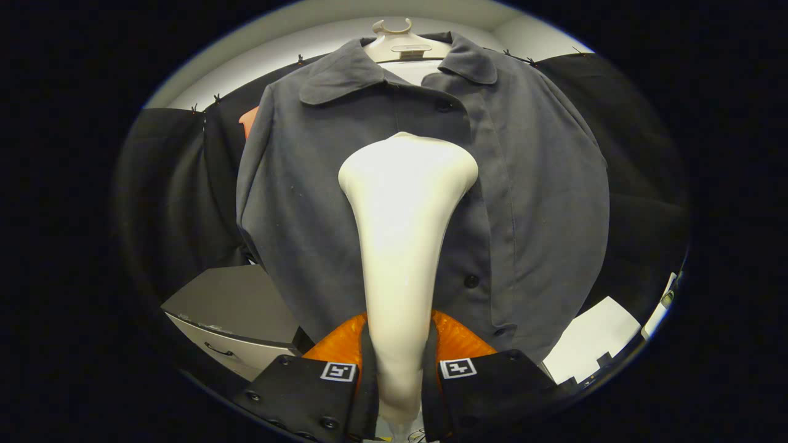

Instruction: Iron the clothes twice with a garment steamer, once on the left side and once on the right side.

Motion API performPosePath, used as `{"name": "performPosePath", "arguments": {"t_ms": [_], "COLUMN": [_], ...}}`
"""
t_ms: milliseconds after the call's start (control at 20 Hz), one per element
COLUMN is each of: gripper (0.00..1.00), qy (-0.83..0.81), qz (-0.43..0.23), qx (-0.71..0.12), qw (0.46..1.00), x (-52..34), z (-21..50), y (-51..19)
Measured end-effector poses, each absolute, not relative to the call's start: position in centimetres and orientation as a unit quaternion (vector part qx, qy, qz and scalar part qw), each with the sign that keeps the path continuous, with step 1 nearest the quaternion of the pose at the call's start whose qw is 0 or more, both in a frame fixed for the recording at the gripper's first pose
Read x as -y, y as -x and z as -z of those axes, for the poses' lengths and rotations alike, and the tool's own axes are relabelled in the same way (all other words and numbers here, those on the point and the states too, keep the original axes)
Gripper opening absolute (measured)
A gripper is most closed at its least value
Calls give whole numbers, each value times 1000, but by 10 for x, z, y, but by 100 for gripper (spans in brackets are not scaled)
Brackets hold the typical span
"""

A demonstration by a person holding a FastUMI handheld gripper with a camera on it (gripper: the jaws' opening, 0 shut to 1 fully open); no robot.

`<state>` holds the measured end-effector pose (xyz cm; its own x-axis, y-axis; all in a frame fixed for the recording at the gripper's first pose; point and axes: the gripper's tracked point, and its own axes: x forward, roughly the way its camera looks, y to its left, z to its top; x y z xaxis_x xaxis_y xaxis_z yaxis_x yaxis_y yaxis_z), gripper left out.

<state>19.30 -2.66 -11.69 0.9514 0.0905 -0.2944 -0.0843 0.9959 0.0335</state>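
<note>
The grey shirt [345, 203] hangs on a pale hanger [403, 46] directly ahead of the gripper, collar at the top, front facing the camera. Its buttoned strip runs down just right of centre, with dark buttons [471, 281] visible along it. Black cloth forms the backdrop on both sides of the shirt.

Below the shirt on the left stands a grey cabinet [231, 307] — one drawer front with a dark handle shows beneath its top; whether anything is inside cannot be told. Below on the right lies a white flat surface [594, 338].

The cream steamer [400, 246] stands upright in the gripper [399, 369]. Its narrow handle passes between the two fingers, which are closed against it on either side — a firm hold. The wide head flares out above and sits in front of the shirt's chest, roughly at the centre and just below the collar opening. Whether the head touches the fabric cannot be told.
</note>
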Motion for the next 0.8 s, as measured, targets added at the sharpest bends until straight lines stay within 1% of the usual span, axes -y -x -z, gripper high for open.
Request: {"name": "performPosePath", "arguments": {"t_ms": [250,800], "gripper": [36,36], "qy": [-11,-5], "qz": [-30,-23], "qx": [-178,-244], "qw": [983,969], "x": [35,42], "z": [153,231], "y": [-191,-177]}}
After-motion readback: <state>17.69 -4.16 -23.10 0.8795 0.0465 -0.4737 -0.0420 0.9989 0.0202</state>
